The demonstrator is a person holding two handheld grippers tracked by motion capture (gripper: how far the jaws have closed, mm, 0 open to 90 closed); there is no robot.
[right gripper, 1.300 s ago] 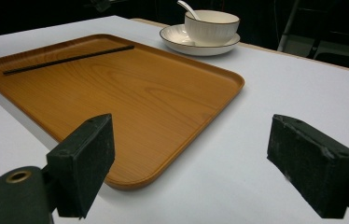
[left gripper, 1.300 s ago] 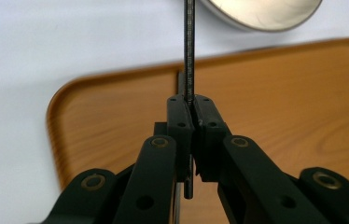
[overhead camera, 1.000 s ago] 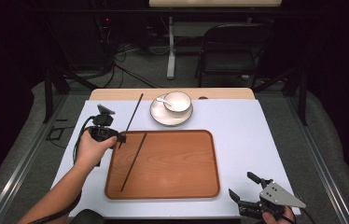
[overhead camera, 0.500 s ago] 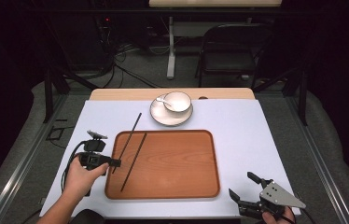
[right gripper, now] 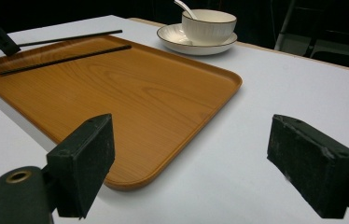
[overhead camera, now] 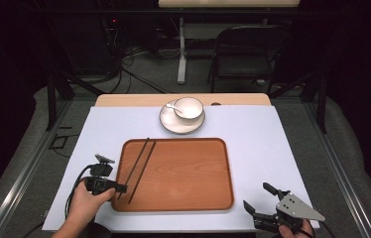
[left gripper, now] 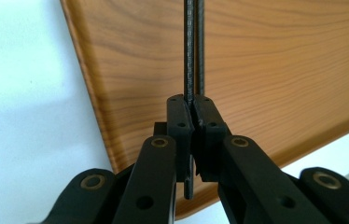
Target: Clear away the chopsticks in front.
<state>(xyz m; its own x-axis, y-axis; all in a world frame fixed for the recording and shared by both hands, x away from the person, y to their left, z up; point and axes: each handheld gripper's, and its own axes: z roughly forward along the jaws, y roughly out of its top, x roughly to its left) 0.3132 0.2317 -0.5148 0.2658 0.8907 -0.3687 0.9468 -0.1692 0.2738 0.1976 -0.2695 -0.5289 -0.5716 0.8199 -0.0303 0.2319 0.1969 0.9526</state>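
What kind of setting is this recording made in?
Probably a lab or recording studio, not a dining room: dark surroundings, cables on the floor, a folding chair, a table covered in white sheet staged with a wooden tray.

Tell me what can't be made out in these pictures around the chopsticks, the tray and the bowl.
- Held chopstick: the left gripper view's top edge cuts off its far end, and whether it touches the tray is unclear.
- Bowl: too small in the high view to tell its contents; in the right gripper view its wall hides them.
- Right gripper: the high view's bottom edge cuts off the hand holding it.
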